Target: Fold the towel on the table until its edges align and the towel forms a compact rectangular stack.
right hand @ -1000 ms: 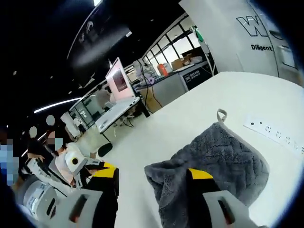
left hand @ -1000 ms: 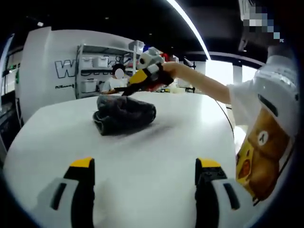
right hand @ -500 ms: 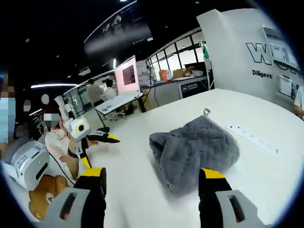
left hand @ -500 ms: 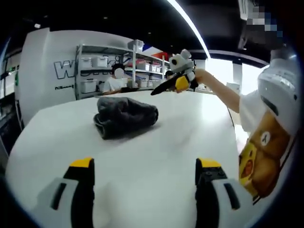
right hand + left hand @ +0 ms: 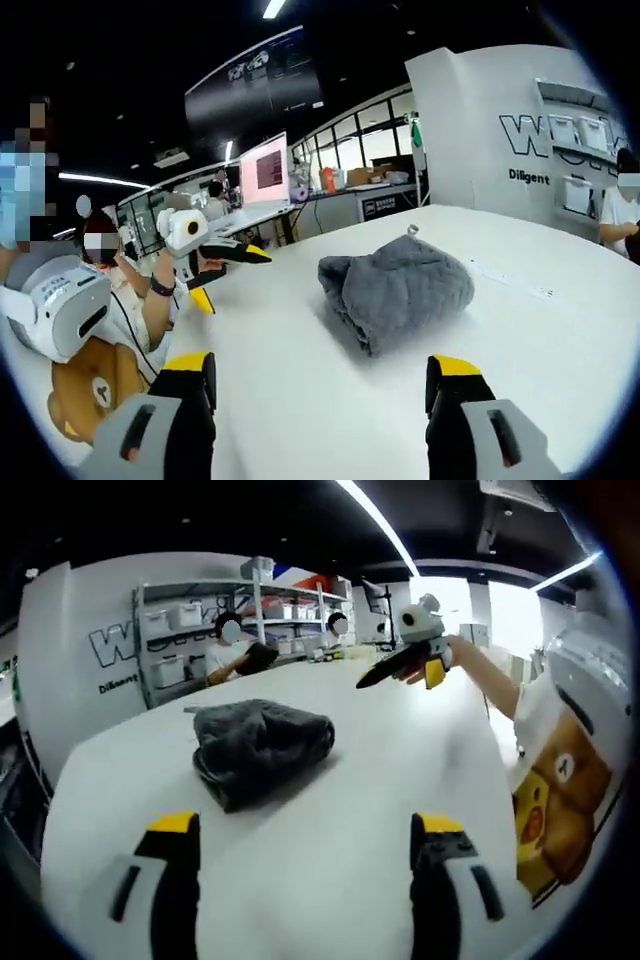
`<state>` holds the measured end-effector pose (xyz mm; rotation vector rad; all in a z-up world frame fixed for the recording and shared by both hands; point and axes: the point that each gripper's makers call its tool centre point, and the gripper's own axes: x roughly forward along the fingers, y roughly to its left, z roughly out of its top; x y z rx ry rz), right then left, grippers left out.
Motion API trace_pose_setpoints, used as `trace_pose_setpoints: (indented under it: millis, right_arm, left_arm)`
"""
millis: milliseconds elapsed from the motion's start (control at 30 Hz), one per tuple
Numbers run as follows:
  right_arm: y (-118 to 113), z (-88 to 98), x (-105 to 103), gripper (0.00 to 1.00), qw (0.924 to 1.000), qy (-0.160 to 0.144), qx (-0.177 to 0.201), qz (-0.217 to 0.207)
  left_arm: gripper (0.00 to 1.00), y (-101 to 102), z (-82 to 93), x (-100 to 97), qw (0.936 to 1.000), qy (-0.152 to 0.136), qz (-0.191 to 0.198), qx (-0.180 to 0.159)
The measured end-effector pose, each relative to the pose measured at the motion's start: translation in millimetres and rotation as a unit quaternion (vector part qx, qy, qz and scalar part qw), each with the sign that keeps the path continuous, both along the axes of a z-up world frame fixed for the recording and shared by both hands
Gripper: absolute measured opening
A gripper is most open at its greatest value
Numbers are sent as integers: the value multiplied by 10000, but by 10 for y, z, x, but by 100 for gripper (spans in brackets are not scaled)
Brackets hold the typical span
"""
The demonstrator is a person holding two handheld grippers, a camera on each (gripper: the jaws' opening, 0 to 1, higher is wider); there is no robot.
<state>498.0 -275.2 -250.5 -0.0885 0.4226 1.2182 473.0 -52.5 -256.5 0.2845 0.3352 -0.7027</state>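
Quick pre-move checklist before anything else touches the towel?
1. Towel folded into a compact stack: ok, a thick grey bundle, though rounded rather than crisp.
2. Edges aligned: cannot tell, the layers bulge and the corners are soft.
3. Towel fully on the white table: ok, bare surface on every side of it.
4. Left claw free: ok, open, nothing between its jaws, short of the towel.
5. Right claw free: ok, open and empty, apart from the towel.
6. Towel visible in both views: ok.
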Motion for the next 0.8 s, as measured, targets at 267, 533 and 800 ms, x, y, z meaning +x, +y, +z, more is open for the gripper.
trace_pose_setpoints:
  millis: [267, 533, 800]
  right_arm:
    - [-256, -127, -187, 98, 9995, -30, 110, -283]
    - [-432, -176, -295, 99, 9984, -86, 234, -506]
    - [-555, -198, -376, 99, 9970, -120, 407, -650]
  left_arm:
    - [89, -164, 13, 275, 9985, 155, -310, 430]
    - [84, -251, 57, 492, 9973, 227, -395, 576]
    - [83, -319, 60, 691, 9947, 376, -455, 843]
